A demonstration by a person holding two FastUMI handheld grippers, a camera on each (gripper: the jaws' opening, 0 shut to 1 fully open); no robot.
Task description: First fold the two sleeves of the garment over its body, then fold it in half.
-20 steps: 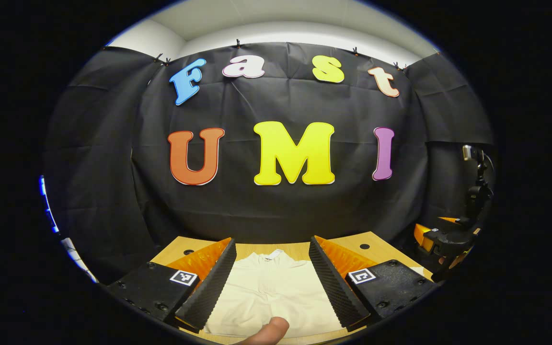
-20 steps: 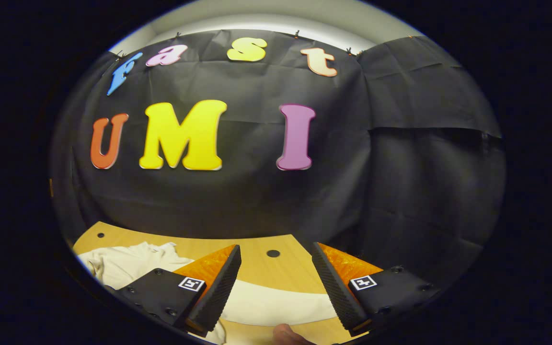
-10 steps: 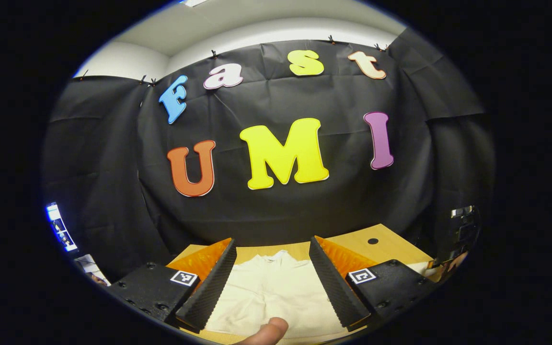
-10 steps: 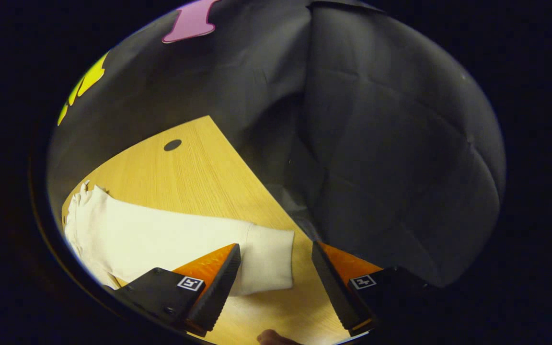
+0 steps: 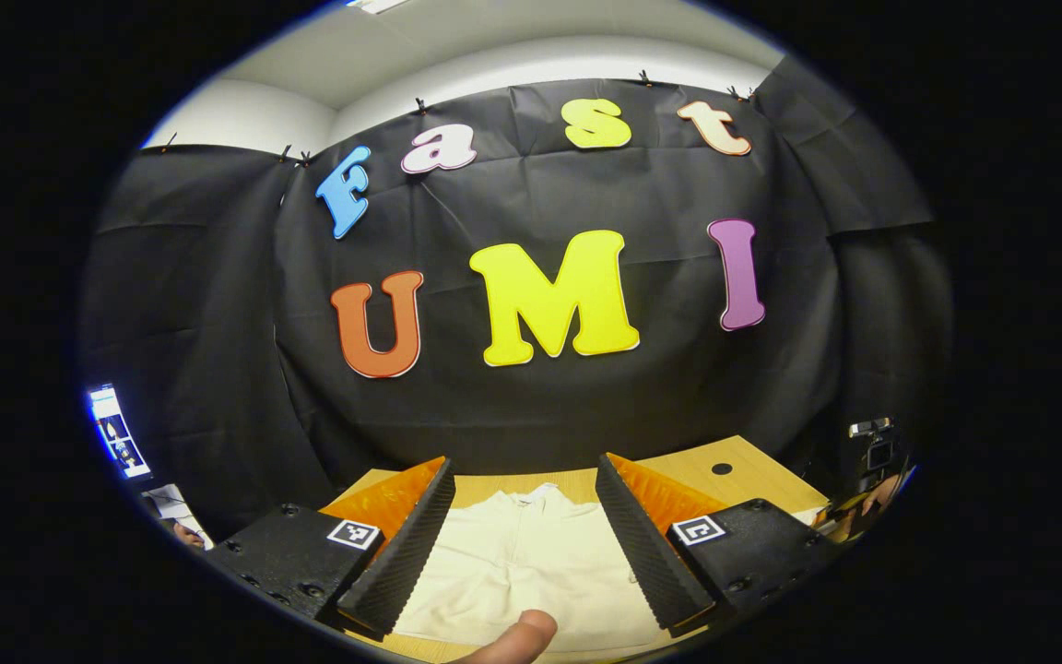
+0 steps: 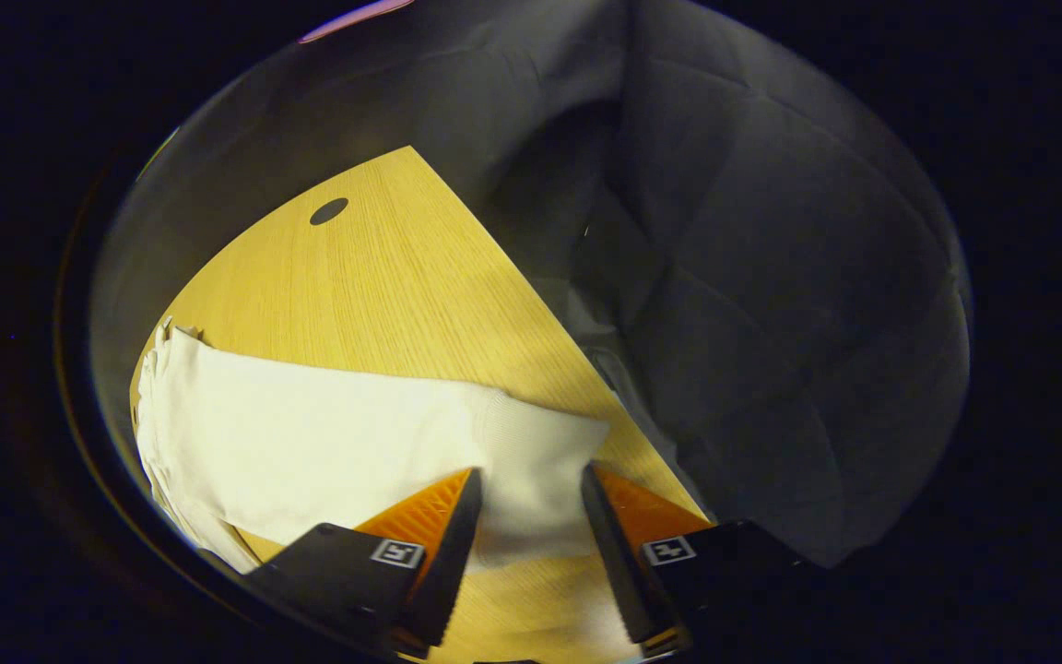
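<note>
The cream garment [image 5: 526, 567] lies flat on the wooden table [image 5: 752, 475], its collar toward the table's far edge in the left gripper view. The left gripper [image 5: 526, 544] hovers above the garment's body with its fingers spread wide, grasping nothing; a fingertip [image 5: 517, 638] shows at the bottom. In the right gripper view one sleeve [image 6: 328, 443] stretches toward the table's right edge, and the right gripper [image 6: 524, 544] straddles the ribbed cuff [image 6: 540, 461], fingers partly closed, not yet clamped

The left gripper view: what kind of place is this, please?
Probably a recording booth, not a home: black cloth wall, bare wooden table, a cream garment laid flat, and a small camera on a stand.
</note>
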